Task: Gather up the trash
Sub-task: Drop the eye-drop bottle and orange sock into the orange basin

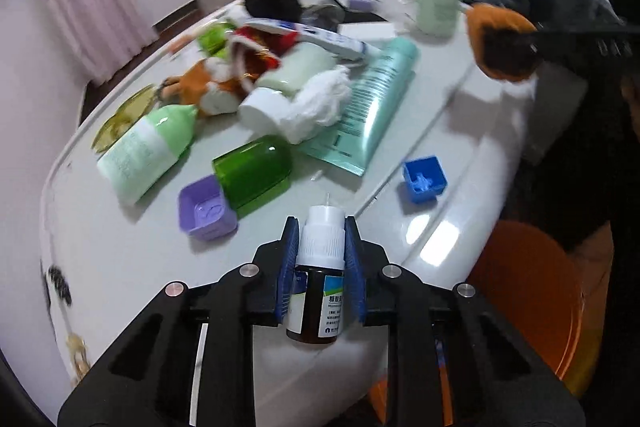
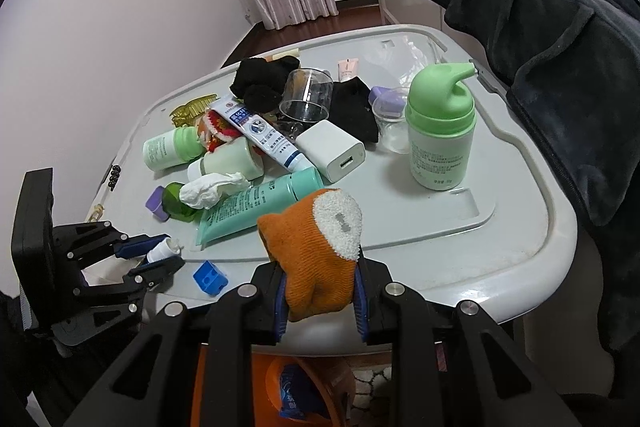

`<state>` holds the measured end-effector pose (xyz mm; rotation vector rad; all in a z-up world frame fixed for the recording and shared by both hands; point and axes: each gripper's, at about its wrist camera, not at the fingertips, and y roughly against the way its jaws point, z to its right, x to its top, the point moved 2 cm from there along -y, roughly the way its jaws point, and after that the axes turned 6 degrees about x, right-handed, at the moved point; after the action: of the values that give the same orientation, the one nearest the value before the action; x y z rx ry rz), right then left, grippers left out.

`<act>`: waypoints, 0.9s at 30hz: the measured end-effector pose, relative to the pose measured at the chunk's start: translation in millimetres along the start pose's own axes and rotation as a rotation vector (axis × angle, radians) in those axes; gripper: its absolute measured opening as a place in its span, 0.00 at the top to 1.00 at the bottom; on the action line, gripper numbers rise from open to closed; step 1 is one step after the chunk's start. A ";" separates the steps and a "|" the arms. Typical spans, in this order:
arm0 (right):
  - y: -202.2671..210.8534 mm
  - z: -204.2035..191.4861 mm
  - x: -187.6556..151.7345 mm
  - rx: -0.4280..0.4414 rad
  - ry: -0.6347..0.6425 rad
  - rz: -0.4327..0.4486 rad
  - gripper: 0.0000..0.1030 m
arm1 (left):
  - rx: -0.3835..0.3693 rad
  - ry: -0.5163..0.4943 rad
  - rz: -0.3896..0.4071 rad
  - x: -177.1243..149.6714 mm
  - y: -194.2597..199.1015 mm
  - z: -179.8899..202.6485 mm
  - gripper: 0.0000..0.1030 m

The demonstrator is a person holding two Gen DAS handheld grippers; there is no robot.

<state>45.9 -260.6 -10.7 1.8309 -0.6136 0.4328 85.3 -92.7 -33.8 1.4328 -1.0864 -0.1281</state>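
My left gripper is shut on a small brown dropper bottle with a white cap, held over the near edge of the grey lid; it also shows in the right wrist view. My right gripper is shut on an orange and white knitted sock, held above the lid's front edge; the sock also shows in the left wrist view. An orange bin sits below with a blue wrapper inside.
The lid holds a crumpled tissue, a teal tube, a toothpaste tube, a green pump bottle, a white charger, black socks, a clear cup and a blue cap. A dark garment hangs at right.
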 end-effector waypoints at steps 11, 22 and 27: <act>23.8 -28.2 -13.7 0.103 0.070 0.033 0.75 | -0.005 0.339 0.106 -2.3 96.4 -7.8 0.79; 37.8 -66.3 -102.2 0.122 0.132 -0.134 0.75 | -0.081 0.400 -0.007 -74.4 106.4 39.3 0.78; 32.1 -67.9 -108.0 0.101 0.142 -0.182 0.74 | -0.109 0.400 -0.070 -81.4 91.5 44.4 0.78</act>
<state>-59.5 -183.3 -25.3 1.9134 -0.3297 0.4730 -35.9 -51.3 -10.2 1.3278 -0.6917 0.0482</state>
